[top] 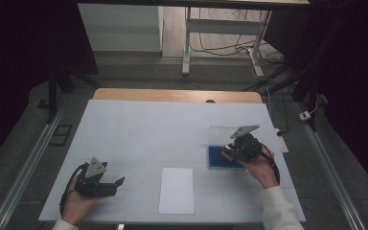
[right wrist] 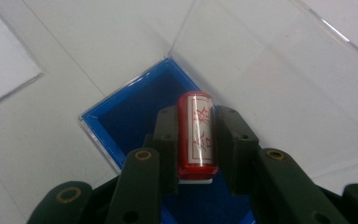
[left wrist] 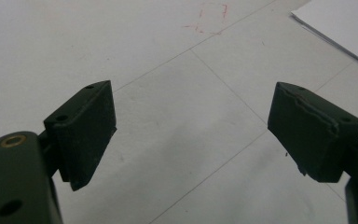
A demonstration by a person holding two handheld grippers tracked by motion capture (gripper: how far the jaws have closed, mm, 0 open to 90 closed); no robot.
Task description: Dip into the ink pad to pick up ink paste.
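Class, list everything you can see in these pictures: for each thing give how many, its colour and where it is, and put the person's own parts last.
Table: one, white top, wooden far edge, centre of the high view.
Paper sheet: one, white, near edge of the table, between the two hands.
Blue box: one, blue inside with clear walls, right side of the table, under the right tool.
Clear lid: one, transparent, open behind the blue box.
Red cylinder: one, red with a white patterned label, clamped in the right tool above the box.
Desk frame: one, white, on the floor beyond the table.
Left tool: one, black, jaws apart over bare table.
Right tool: one, black, shut on the cylinder.
Hands: two, at the near edge.
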